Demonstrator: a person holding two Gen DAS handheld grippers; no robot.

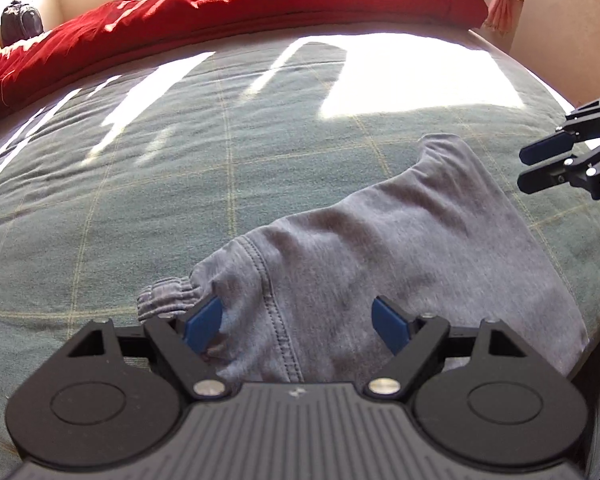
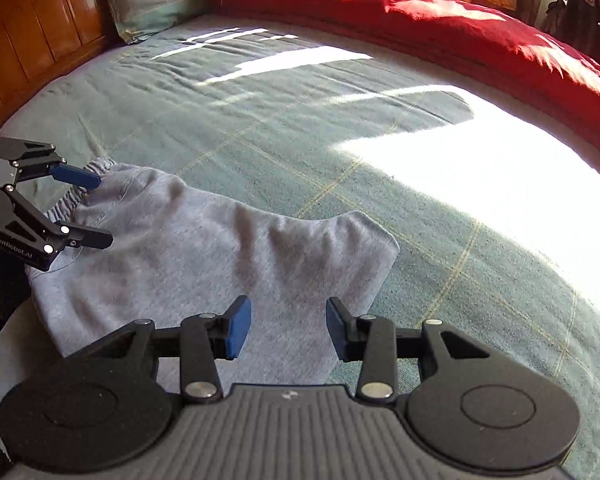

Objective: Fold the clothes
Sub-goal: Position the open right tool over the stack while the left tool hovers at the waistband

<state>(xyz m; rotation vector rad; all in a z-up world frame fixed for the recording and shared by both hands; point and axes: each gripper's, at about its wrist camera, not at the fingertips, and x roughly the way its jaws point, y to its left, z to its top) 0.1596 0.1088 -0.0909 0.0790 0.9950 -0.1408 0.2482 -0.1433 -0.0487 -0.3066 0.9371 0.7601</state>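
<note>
A wide bed (image 2: 260, 128) fills both views, spread with a green checked cover striped by sunlight, a red duvet (image 2: 440, 28) heaped along its far side, a pillow (image 2: 148, 0) and a wooden headboard (image 2: 32, 36) at the far left in my right camera. The grey garment (image 2: 204, 256), which looks like soft jersey shorts or joggers already doubled over, lies at the near edge of the bed, its elastic waistband (image 1: 166, 294) to the left and its free end reaching right and away from me.

My left tongs (image 1: 298, 326) are spread wide over the waistband end, one blue pad at the gathered elastic and the other over the flat cloth beyond the seam (image 1: 276, 320); nothing is pinched, so they are released. I judge they sit there because the waistband is the firmest edge to take hold of. My right tongs (image 2: 288, 330) stand partly parted above the middle of the cloth, with only fabric showing below the gap and no fold caught between the pads, so they too are released. I read this as lining up both ends for the next fold, the right side needing a hold nearer the free edge (image 2: 376, 232)
</note>
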